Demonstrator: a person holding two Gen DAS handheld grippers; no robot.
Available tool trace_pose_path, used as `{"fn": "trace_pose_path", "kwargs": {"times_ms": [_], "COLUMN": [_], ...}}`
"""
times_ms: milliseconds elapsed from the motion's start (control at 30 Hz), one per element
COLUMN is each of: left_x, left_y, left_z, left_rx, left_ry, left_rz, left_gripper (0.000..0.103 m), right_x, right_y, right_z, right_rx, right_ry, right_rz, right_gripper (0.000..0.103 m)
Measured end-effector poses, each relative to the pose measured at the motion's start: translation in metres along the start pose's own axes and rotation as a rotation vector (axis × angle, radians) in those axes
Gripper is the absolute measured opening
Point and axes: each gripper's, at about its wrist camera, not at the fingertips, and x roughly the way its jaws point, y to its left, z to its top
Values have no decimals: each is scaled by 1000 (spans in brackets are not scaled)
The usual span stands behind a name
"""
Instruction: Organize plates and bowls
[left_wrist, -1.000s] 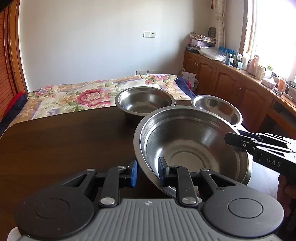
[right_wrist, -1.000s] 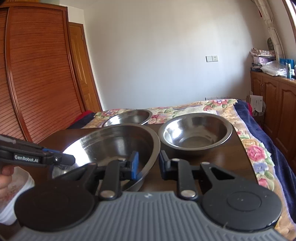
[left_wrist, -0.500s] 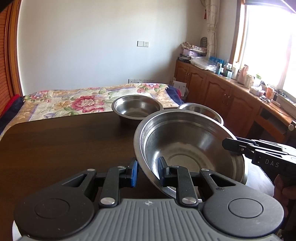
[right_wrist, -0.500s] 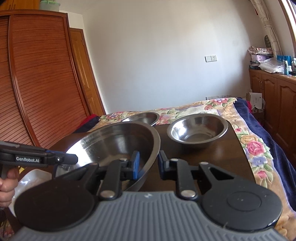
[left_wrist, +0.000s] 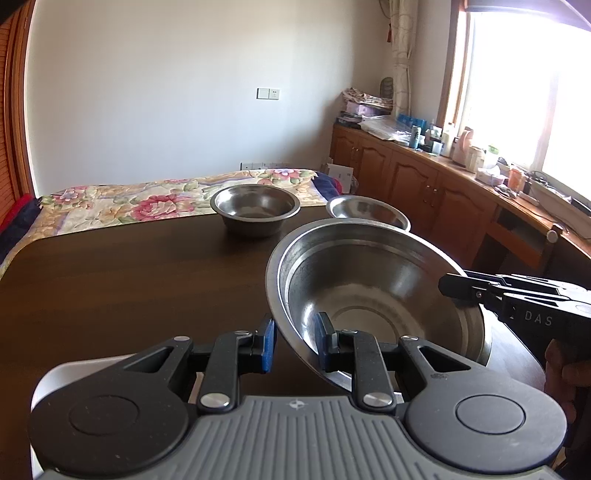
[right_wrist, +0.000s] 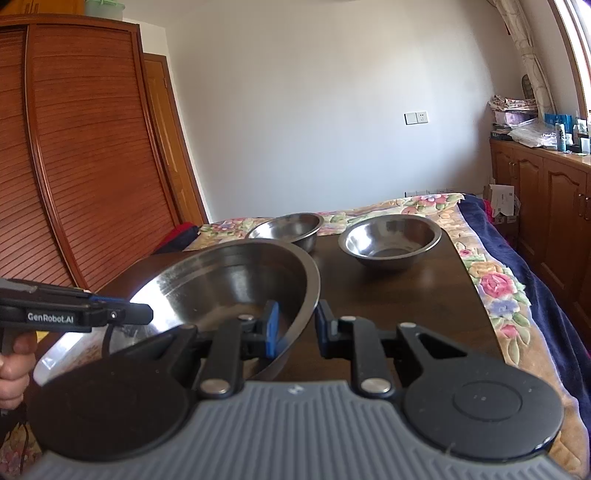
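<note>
On the dark wooden surface (left_wrist: 129, 280), going left to right in the left wrist view, a white tray (left_wrist: 48, 384) shows its rim at about 8 o'clock, partly hidden under the left hand-held gripper (left_wrist: 293, 343). That hand-held gripper straddles the near rim of the large steel bowl (left_wrist: 373, 295), one blue pad inside and one outside, with some gap visible, so I cannot tell whether it truly pinches the rim. The large steel bowl sits tilted, lifted at centre-right. Beyond it, at 12 o'clock, a small steel bowl (left_wrist: 255, 208) stands upright on the surface, and at about 1 o'clock a second small bowl (left_wrist: 365, 210) peeks from behind the large bowl's far rim. At 3 o'clock the right hand-held gripper (left_wrist: 448, 287) reaches the bowl's opposite rim, held by a hand (left_wrist: 565, 373). In the right wrist view, the left hand-held gripper enters at 9 o'clock, and the right hand-held gripper (right_wrist: 295, 328) likewise straddles the rim of the large steel bowl (right_wrist: 229, 280), pads not quite pressed together. A flowered bed (right_wrist: 491, 280) lies beyond and to the right.
</note>
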Motion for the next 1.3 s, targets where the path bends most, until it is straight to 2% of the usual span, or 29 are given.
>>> {"fn": "trace_pose_path", "kwargs": {"times_ms": [667,1300], "left_x": [-17,-15], "left_y": [4,8], "left_z": [-30,-39], "left_rx": [-6,-10], "left_ry": [33,54], "left_rz": [-17,-22], "left_gripper": [24,25], "right_x": [-14,-14], "right_y": [15,17], "right_z": [-25,-30], "right_rx": [-18,-26], "right_ry": [47,74], "right_rz": [-12,-19], "right_gripper": [24,24]}}
